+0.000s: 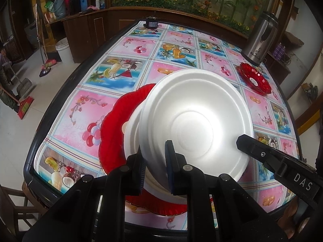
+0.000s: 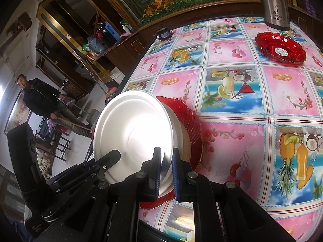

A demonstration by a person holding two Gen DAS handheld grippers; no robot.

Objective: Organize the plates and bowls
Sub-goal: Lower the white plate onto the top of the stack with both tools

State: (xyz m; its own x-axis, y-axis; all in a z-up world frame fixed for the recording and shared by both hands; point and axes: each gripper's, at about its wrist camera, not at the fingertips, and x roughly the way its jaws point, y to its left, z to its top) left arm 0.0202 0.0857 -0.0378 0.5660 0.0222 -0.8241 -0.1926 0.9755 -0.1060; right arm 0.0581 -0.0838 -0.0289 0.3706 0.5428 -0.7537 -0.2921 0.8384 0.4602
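Pinching white foam plate (image 1: 193, 121) rim — both hand-held grippers (image 1: 156, 161) (image 2: 166, 169); right view alone shows person (image 2: 38, 100).

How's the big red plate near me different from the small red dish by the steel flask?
The large red scalloped glass plate carries white foam bowls; the small red scalloped glass dish holds none. The large plate sits at the near table edge; the small dish sits far back beside the flask. The small one shows a centre sticker. Both are translucent red and ribbed.
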